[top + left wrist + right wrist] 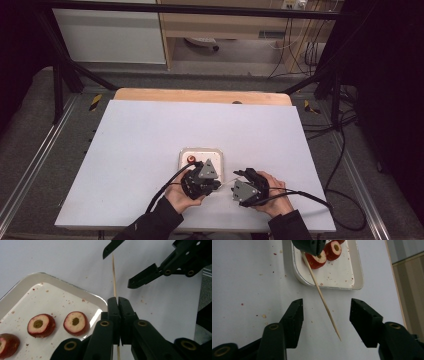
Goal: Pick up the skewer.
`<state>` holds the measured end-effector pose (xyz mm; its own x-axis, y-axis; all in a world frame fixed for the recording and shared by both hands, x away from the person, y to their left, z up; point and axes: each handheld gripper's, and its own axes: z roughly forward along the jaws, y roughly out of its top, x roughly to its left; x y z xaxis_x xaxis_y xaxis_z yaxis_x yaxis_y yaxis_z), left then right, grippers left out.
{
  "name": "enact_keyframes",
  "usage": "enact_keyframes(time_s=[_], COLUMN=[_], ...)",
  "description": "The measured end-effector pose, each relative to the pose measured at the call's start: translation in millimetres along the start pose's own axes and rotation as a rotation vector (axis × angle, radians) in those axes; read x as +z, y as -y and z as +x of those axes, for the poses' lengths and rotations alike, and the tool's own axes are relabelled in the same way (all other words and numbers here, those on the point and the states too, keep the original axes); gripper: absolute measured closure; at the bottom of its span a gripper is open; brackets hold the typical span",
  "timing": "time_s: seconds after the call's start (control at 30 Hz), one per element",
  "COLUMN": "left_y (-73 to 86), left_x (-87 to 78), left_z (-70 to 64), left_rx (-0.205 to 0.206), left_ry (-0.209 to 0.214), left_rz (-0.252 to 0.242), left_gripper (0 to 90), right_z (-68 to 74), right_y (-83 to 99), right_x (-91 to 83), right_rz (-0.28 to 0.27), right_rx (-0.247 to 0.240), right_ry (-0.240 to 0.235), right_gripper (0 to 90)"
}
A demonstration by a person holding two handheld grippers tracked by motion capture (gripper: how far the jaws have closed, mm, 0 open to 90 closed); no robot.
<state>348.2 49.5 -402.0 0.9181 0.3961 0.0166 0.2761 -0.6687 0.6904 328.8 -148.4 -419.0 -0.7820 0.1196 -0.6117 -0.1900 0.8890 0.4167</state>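
My left gripper pinches the wooden stick tight, just beside the tray of red fruit slices. My right gripper is wide open around the stick's tip, holding nothing.

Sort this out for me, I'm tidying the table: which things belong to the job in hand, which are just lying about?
In the job:
wooden skewer, clamped in left tool
right tool, open around it
fruit slices
white tray

Lying about:
crumbs
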Motion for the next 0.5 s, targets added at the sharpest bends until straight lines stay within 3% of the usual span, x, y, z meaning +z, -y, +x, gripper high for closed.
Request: enact_keyframes(time_s=[0.1, 0.33, 0.5], left_y=[-2.2, -7.6, -8.4], left_x=[1.9, 9.3, 13.2], left_z=[-1.5, -6.1, -8.0], left_rx=[0.008, 0.016, 0.018], left_ry=[0.008, 0.022, 0.029], left_rz=[0.005, 0.012, 0.013], left_gripper=[88.5, 88.6, 88.5], right_z=[2.5, 4.1, 5.7], right_y=[-0.2, 0.2, 0.7], right_x=[1.1, 2.2, 2.5], right_rz=[0.001, 0.015, 0.022], right_rx=[-0.004, -0.107, -0.137], right_ry=[-0.009, -0.013, -0.022], right_gripper=[52.3, 66.7, 73.2])
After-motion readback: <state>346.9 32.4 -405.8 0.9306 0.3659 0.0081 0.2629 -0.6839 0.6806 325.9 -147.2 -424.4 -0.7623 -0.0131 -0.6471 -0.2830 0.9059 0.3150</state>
